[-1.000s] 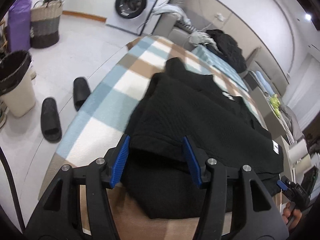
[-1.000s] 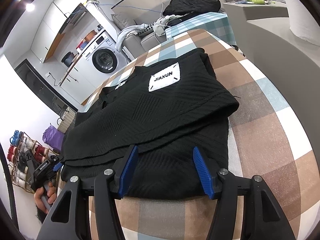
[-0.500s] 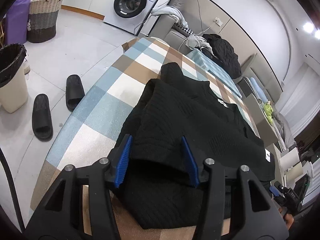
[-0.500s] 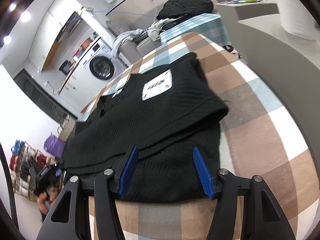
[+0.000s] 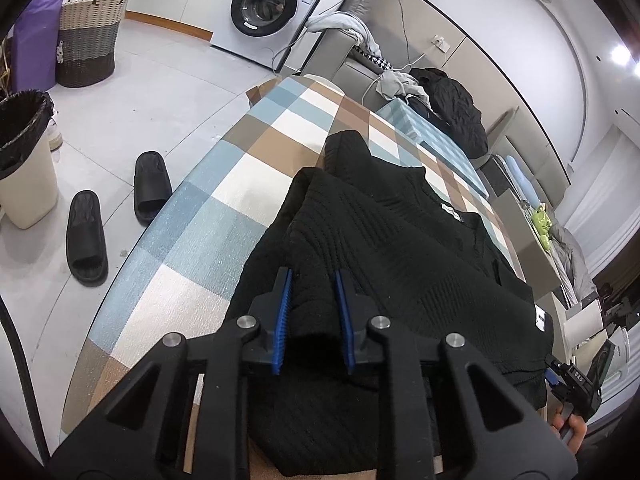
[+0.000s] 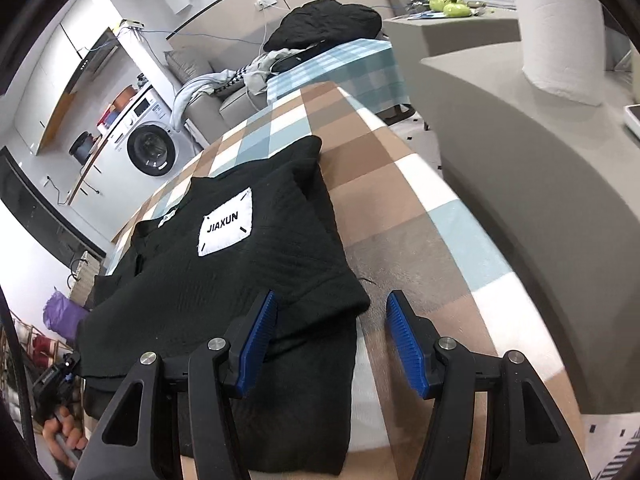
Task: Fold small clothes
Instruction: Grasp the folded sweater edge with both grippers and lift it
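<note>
A black knit shirt [image 5: 400,264] lies partly folded on the checked table [image 5: 224,216]. In the right wrist view the shirt [image 6: 240,280] shows a white JIAXUN patch [image 6: 226,229]. My left gripper [image 5: 312,320] has closed its blue pads on a bunched fold at the shirt's near left edge. My right gripper [image 6: 332,344] is open over the shirt's near right corner, one pad above the cloth and the other above the bare table [image 6: 420,248].
On the floor left of the table are two black slippers [image 5: 116,208], a bin [image 5: 24,160] and a woven basket [image 5: 90,36]. A washing machine [image 5: 272,8] and a sofa with a clothes pile [image 5: 452,108] stand behind. A grey counter [image 6: 540,160] stands right of the table.
My left gripper has closed from wide open onto the shirt's edge. My right gripper has shifted right, so its right pad is now off the shirt.
</note>
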The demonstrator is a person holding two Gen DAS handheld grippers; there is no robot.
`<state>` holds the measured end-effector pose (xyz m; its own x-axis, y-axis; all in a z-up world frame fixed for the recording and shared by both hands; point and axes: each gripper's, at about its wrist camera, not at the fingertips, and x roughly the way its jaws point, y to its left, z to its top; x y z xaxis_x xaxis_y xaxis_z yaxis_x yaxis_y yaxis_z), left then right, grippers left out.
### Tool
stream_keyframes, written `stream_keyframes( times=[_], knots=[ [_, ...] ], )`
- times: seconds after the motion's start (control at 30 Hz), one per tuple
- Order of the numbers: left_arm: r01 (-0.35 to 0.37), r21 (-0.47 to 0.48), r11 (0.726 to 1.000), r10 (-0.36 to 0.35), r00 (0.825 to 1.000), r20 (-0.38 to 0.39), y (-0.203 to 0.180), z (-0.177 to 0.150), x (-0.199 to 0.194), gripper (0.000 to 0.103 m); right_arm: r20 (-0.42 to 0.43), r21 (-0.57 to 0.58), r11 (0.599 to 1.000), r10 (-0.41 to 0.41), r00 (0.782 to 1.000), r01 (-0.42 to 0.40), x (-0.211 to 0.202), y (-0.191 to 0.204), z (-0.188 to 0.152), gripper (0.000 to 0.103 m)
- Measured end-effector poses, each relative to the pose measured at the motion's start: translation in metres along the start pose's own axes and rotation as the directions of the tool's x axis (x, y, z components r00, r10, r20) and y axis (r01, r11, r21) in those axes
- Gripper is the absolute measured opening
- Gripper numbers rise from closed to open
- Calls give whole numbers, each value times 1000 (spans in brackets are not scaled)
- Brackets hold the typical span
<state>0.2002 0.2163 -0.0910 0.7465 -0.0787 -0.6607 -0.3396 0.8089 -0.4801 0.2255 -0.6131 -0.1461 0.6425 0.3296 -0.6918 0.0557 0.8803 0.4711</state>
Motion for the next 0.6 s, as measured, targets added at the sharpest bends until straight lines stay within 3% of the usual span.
stream_keyframes(
  times=[0.03, 0.1, 0.17, 0.23, 0.43, 0.6],
  knots=[
    [2, -2, 1000, -2, 1000, 1, 1, 0, 0, 16, 9, 0, 1000, 16, 1000, -16, 0, 0, 0, 58],
    [7, -11, 1000, -7, 1000, 3, 1, 2, -1, 15, 24, -12, 999, 36, 999, -36, -2, 2, 0, 46],
    [20, -15, 1000, -20, 1000, 8, 2, 3, -3, 11, 69, -42, 998, 56, 996, -53, -9, 8, 2, 21],
    [37, -23, 999, -37, 999, 15, 2, 6, -4, 9, 100, -68, 994, 89, 991, -83, -18, 13, 3, 9],
    [76, -50, 996, -74, 996, 46, -1, 21, -9, 6, 128, -56, 982, 184, 975, -178, -37, 26, 21, 8],
    [73, -17, 997, -72, 994, 87, -13, 49, -8, 6, 159, -73, 982, 186, 970, -176, -35, 44, 52, 8]
  ],
)
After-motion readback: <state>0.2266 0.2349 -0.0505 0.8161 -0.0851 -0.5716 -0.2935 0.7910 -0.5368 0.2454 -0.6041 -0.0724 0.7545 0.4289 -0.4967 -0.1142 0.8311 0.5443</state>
